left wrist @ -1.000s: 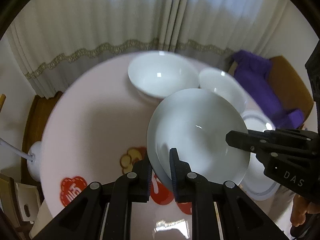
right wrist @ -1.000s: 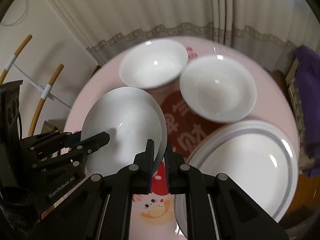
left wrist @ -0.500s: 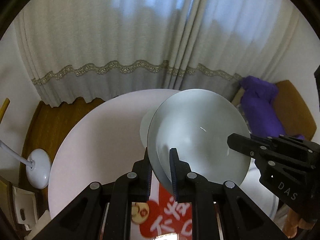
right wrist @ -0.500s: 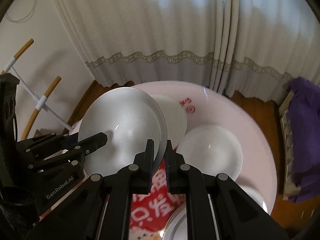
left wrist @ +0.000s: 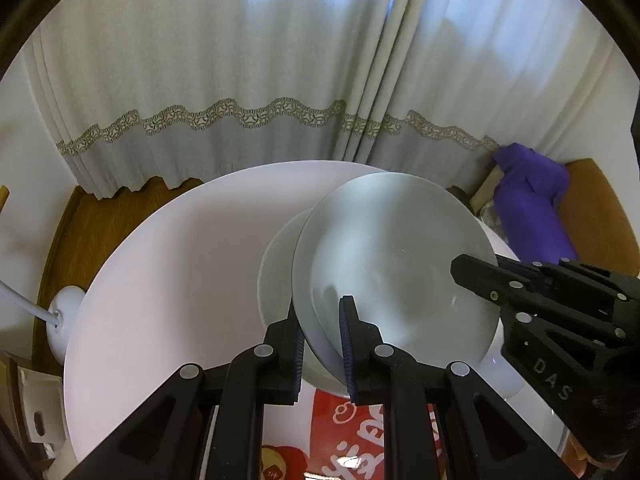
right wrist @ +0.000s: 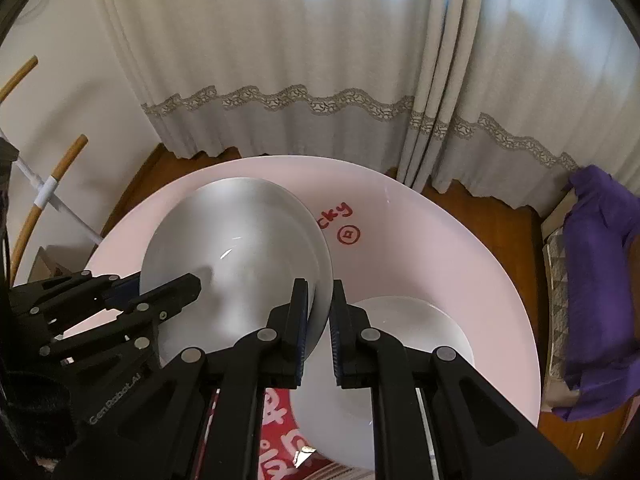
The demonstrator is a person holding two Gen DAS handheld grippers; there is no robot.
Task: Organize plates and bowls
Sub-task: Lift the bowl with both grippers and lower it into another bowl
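Note:
Both grippers hold one white bowl [left wrist: 384,264] by opposite rims, above the round pink table [left wrist: 168,272]. My left gripper [left wrist: 320,324] is shut on its near-left rim. My right gripper [right wrist: 320,304] is shut on its right rim; the bowl shows in the right wrist view [right wrist: 240,248] too. A second white bowl [left wrist: 276,264] on the table lies directly under the held one, only its left edge showing. A third white bowl [right wrist: 404,344] sits to the right on the table.
Grey curtains [left wrist: 280,80] hang behind the table. A purple cloth [right wrist: 600,280] lies on a seat at the right. A white lamp base [left wrist: 64,312] stands on the wooden floor at the left, wooden poles [right wrist: 48,184] beside it. A red print [right wrist: 280,428] marks the table's middle.
Both grippers carried the held bowl forward across the table, over the far-left bowl. The large plate has dropped out of view.

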